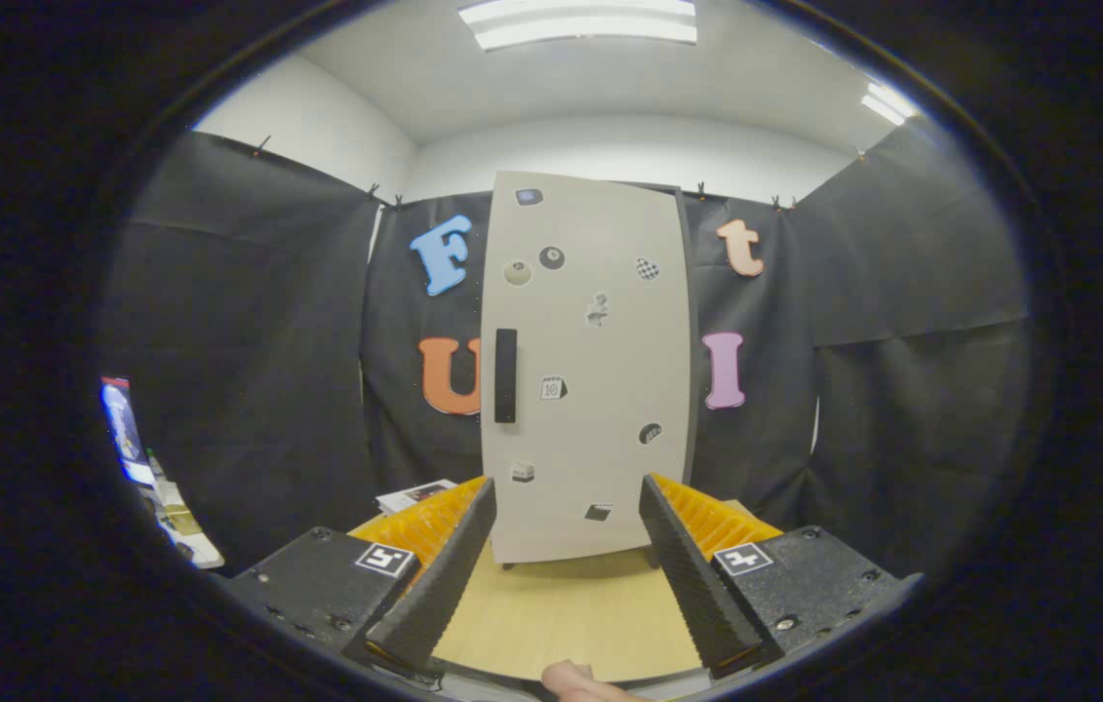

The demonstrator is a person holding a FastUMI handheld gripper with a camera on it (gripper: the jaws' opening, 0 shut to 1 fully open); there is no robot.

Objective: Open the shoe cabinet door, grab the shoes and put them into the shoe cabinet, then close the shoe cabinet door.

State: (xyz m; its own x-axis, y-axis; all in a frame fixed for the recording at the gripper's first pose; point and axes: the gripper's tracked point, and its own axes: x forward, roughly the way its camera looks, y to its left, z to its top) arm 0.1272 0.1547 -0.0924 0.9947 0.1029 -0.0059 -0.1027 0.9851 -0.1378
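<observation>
We see the claw (568, 526) held wide apart, nothing between its two fingers (439, 575), which frame a stretch of pale wooden table (566, 609). Beyond the fingertips stands the shoe cabinet (585, 370), upright at the far side of the table, its door (600, 322) closed and facing us. A dark vertical handle (505, 375) sits along the door's left edge, about halfway up. Small stickers (552, 257) are scattered over the door front (round ones near the top, squarish ones lower down; too small for us to read). The cabinet's base rests on the table, with short feet just visible beneath it.

Behind the cabinet hangs the black cloth wall (249, 341), clipped along its top edge, with a white wall and ceiling lights (578, 21) above. To the left of the cabinet's base, some printed paper (414, 495) lies just past the left finger. A fingertip of the person's hand (578, 681) shows below the claw, at the near table edge.
</observation>
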